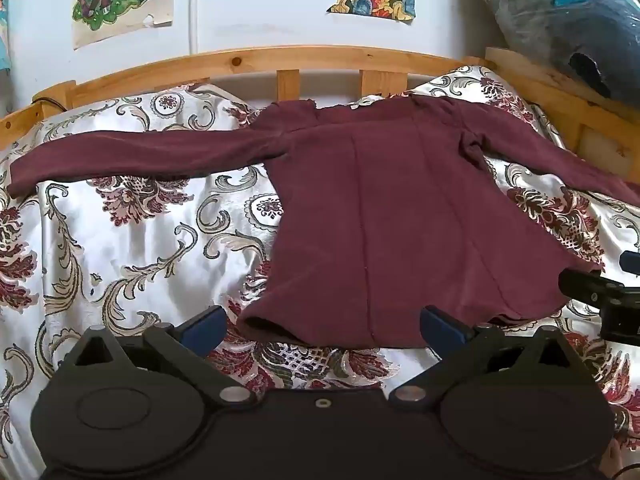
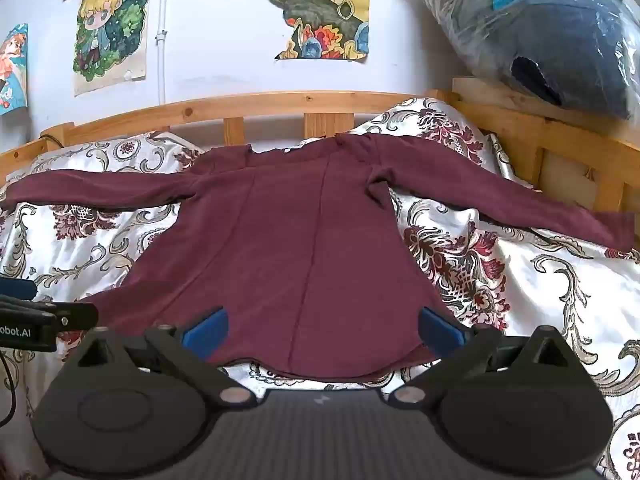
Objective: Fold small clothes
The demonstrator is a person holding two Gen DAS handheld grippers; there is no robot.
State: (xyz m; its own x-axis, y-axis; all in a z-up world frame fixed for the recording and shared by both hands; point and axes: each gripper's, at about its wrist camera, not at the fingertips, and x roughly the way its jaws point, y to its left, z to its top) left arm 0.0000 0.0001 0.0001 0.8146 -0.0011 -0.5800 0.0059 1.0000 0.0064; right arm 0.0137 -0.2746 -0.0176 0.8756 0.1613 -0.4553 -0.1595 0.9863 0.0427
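Observation:
A maroon long-sleeved top (image 1: 384, 208) lies spread flat on the patterned bedspread (image 1: 132, 240), neck toward the headboard, both sleeves stretched out sideways. My left gripper (image 1: 324, 326) is open and empty, just in front of the hem's left corner. In the right wrist view the top (image 2: 280, 248) fills the middle, and my right gripper (image 2: 324, 328) is open and empty, its blue fingers straddling the hem's right part. The right gripper shows at the left wrist view's right edge (image 1: 600, 292); the left gripper shows at the right wrist view's left edge (image 2: 40, 316).
A wooden headboard rail (image 1: 280, 60) runs behind the bed, with a side rail (image 2: 560, 148) on the right. A plastic-wrapped dark bundle (image 2: 560, 40) sits at the upper right. Posters (image 2: 108, 24) hang on the white wall.

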